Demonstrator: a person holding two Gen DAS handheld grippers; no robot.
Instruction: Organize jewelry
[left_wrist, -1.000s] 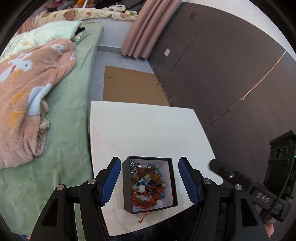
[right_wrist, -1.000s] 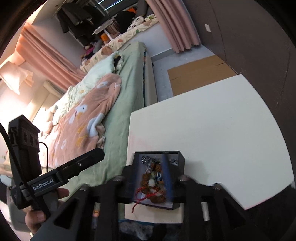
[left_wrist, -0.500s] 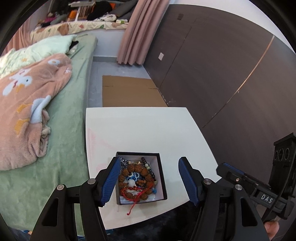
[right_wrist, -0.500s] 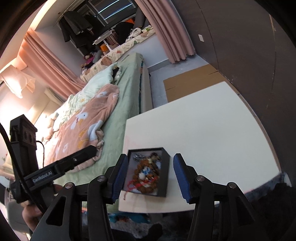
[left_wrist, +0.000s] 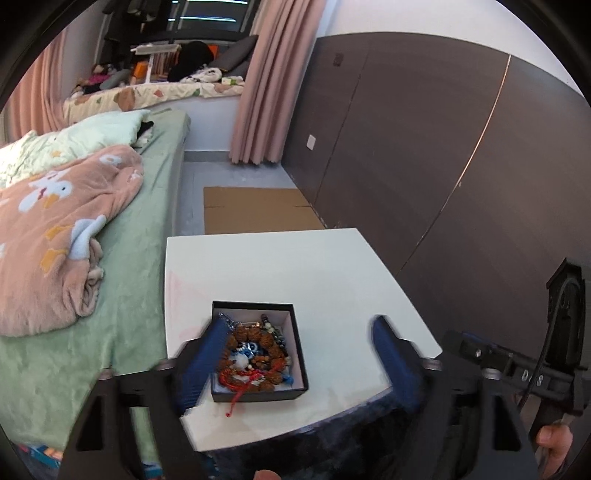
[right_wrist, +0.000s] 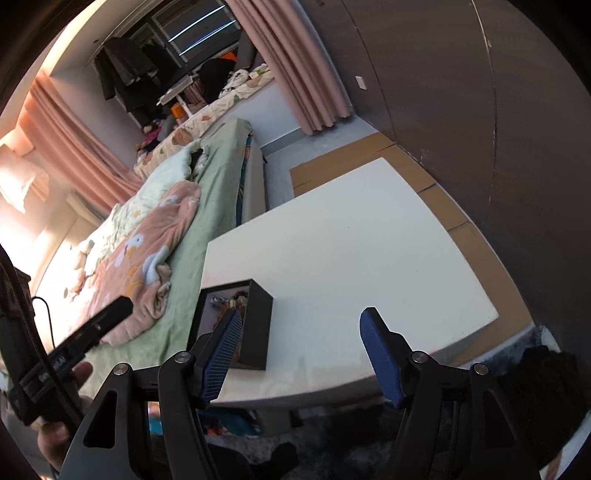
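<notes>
Jewelry lies heaped in a black box near the white table's front edge, nearer the left gripper, seemingly left of the right gripper; both gape.

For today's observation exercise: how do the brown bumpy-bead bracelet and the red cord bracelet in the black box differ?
The brown bumpy-bead bracelet is chunky; the red cord bracelet is thin. The brown one lies wholly inside the black box; the red one's tail hangs over the front wall. Both lie tangled together in it.
</notes>
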